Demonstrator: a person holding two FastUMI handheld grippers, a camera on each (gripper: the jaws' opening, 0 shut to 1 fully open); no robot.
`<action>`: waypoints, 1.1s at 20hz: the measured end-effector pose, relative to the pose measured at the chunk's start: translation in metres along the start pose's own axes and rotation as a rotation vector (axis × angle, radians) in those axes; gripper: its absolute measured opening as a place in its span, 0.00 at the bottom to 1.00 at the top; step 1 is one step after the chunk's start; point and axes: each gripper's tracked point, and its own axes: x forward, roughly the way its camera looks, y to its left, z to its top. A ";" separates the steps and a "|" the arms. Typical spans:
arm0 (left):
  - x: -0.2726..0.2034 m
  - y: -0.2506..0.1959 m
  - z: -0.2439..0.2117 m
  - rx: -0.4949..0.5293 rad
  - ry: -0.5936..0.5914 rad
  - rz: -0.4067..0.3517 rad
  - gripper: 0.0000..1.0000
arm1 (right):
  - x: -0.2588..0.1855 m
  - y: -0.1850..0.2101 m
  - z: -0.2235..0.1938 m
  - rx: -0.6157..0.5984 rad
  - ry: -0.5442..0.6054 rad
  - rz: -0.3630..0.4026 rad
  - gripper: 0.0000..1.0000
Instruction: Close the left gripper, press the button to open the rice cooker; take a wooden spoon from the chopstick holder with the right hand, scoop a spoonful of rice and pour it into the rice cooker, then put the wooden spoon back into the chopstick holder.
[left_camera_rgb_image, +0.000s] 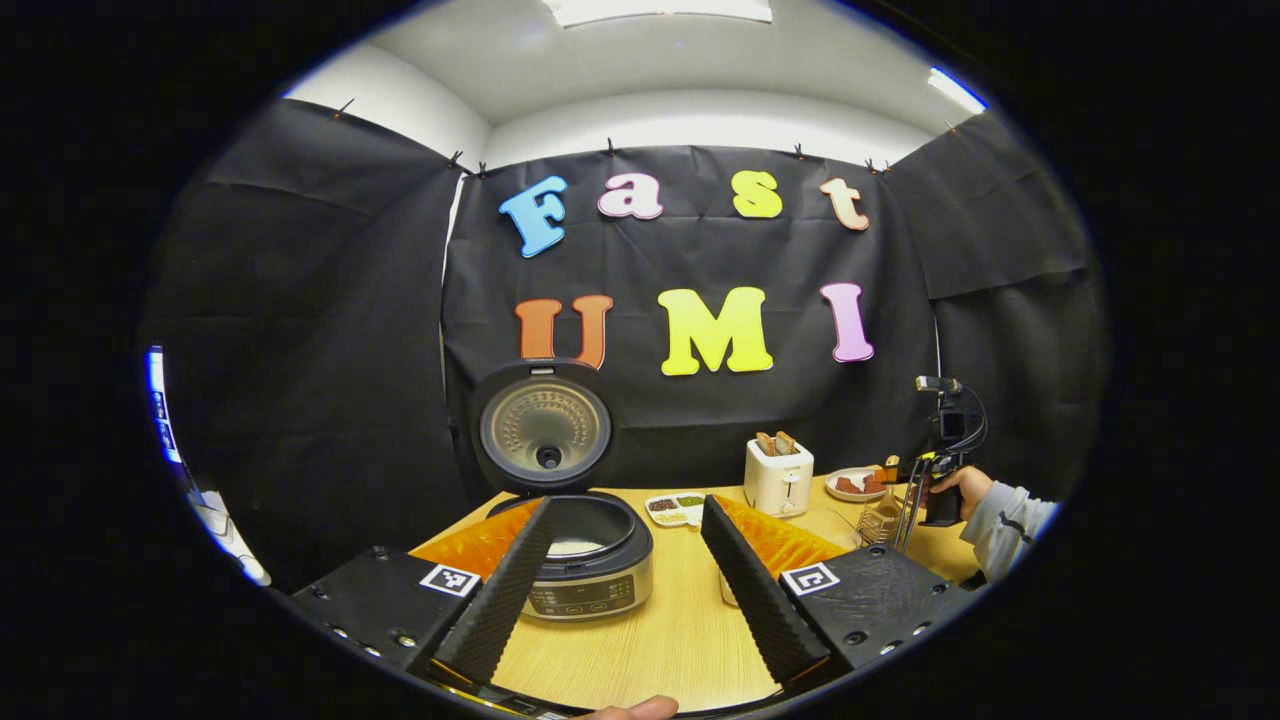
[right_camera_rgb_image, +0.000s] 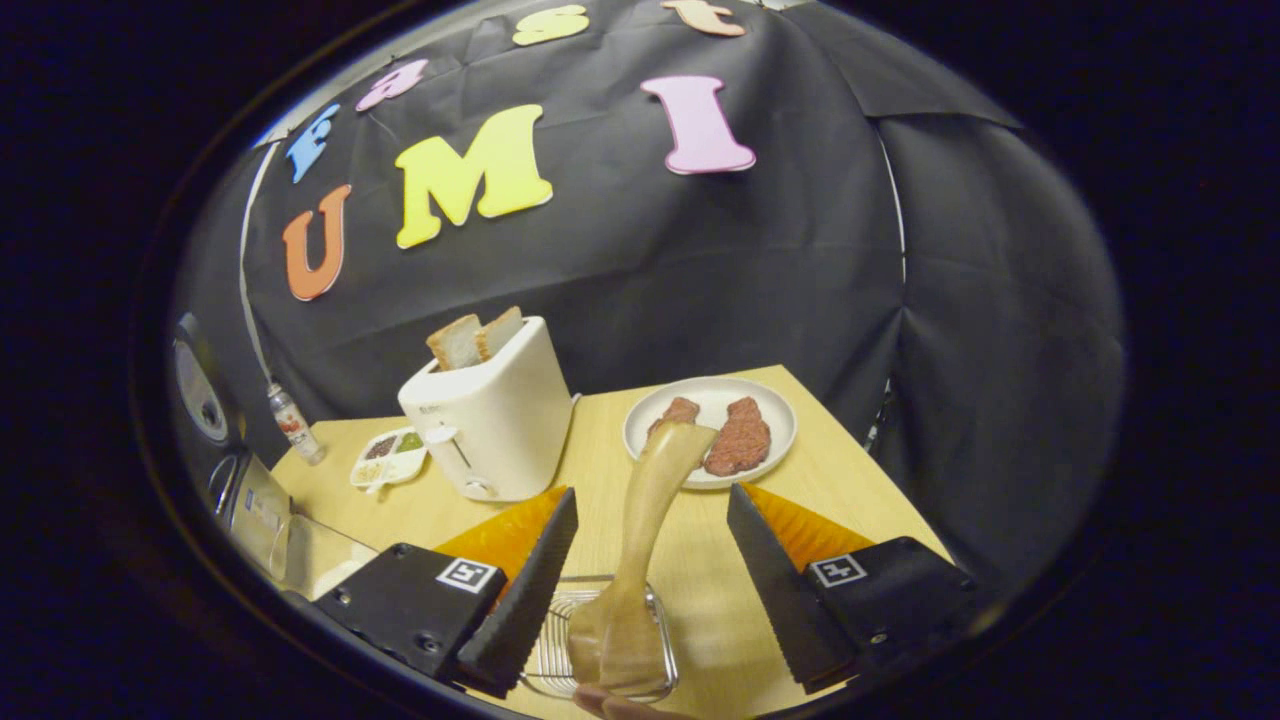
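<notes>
the left gripper view is taken from low over the near edge of the table (left_camera_rgb_image: 660, 640), facing the back wall, with the open rice cooker (left_camera_rgb_image: 585, 560) close ahead. the right gripper view is taken from farther right, tilted down at the table (right_camera_rgb_image: 850, 480), close above the chopstick holder (right_camera_rgb_image: 600, 640). the toaster (left_camera_rgb_image: 778, 477) (right_camera_rgb_image: 490, 420), the plate (left_camera_rgb_image: 850, 485) (right_camera_rgb_image: 712, 430) and the divided dish (left_camera_rgb_image: 675, 508) (right_camera_rgb_image: 390, 457) are shared by both views.

Black cloth wall (left_camera_rgb_image: 700, 420), white ceiling (left_camera_rgb_image: 680, 60), wooden table (left_camera_rgb_image: 670, 630).

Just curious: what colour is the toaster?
White, boxy toaster; clearest in the right gripper view.
</notes>
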 end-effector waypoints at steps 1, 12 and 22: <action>0.004 0.001 -0.001 -0.004 0.006 0.002 0.94 | 0.008 0.002 -0.003 0.012 0.024 0.029 0.98; 0.015 0.022 -0.020 -0.015 0.055 0.047 0.95 | 0.016 0.022 -0.018 0.148 0.118 0.173 0.22; -0.009 0.021 -0.013 -0.038 0.027 -0.019 0.95 | -0.065 0.025 0.047 0.012 -0.110 0.073 0.17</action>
